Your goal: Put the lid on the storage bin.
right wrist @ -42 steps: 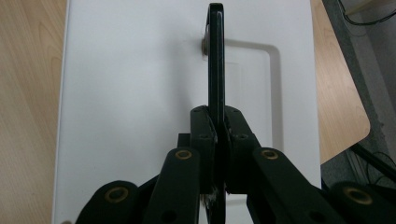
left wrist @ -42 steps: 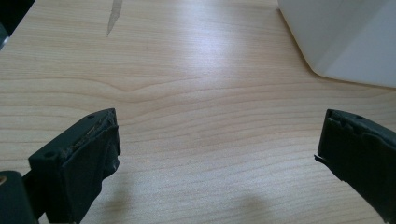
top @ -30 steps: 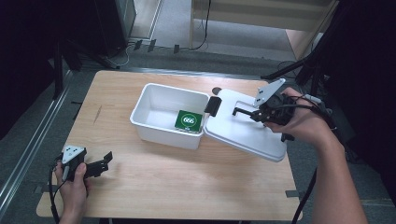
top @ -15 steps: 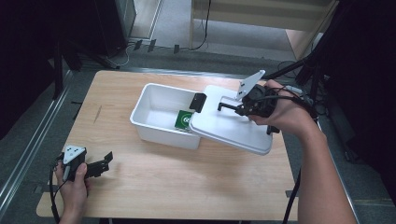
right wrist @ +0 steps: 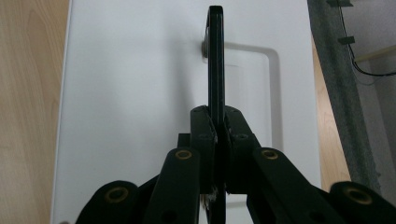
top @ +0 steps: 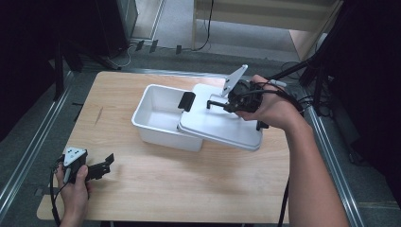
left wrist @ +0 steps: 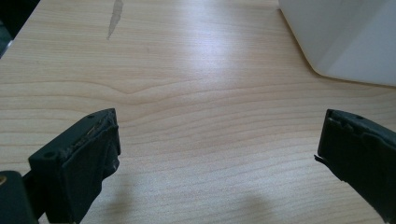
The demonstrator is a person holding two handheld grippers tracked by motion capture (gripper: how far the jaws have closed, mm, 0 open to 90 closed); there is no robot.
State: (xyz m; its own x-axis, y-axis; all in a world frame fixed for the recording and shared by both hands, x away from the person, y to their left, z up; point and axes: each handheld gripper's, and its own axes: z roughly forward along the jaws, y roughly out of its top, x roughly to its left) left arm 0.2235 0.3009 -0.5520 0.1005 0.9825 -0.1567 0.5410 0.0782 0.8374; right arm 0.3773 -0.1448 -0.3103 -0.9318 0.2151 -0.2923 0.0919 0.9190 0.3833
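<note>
In the high view, the white lid (top: 222, 125) is held by the right gripper (top: 215, 103) right of frame centre, its jaws clamped on the lid's black handle (right wrist: 215, 56). The lid is tilted, its left edge resting on the rim of the white bin (top: 158, 118) and covering the bin's right part. The left gripper (top: 101, 166) is seen at the lower left of the frame, above the wooden table (top: 189, 184), its jaws spread wide with nothing between them. A corner of the bin (left wrist: 345, 42) is seen at the upper right of the left gripper view
</note>
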